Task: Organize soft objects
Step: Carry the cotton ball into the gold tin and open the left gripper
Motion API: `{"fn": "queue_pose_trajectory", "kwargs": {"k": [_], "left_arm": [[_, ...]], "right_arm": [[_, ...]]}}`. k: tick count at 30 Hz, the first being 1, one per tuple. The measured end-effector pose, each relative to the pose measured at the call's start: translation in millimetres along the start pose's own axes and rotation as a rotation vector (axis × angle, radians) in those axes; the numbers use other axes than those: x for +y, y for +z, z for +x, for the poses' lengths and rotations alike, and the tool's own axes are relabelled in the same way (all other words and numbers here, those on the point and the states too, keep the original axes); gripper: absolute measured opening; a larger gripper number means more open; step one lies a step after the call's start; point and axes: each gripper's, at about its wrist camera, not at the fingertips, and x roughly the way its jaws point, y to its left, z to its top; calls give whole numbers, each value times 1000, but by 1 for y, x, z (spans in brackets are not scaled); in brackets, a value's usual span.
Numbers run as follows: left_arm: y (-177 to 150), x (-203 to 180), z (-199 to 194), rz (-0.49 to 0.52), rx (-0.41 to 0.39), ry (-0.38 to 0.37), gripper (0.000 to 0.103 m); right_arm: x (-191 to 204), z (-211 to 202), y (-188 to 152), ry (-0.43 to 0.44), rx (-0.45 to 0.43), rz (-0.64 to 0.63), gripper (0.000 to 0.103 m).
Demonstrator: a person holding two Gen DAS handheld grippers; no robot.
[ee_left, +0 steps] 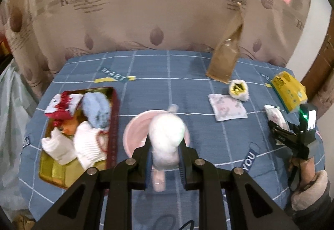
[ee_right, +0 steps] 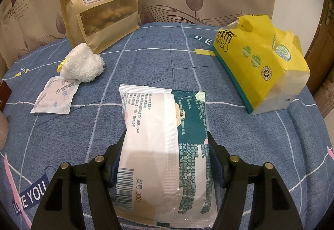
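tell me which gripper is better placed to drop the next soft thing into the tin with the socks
Left. The left gripper is shut on a white rolled sock above the pink bowl, right beside the tin. The right gripper sits across the table, around a wet-wipe pack.

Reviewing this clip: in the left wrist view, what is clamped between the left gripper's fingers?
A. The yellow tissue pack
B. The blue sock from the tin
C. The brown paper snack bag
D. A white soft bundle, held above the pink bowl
D: the left gripper is shut on the white soft bundle, with the pink bowl showing behind it.
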Motion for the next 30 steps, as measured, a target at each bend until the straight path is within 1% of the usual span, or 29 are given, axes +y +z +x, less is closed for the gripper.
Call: {"fn": "queue_pose_trajectory", "kwargs": {"k": [12, 21, 30], "left_arm": [[-1, 62, -2, -66, -1, 117, 21], [-3, 105, 3, -117, 8, 172, 21], [-10, 136, 9, -155, 29, 215, 21]], "right_arm": [[0, 0, 0, -2, 0, -1, 64], [1, 1, 0, -2, 0, -1, 64], [0, 1, -1, -3, -1, -1, 64]]}}
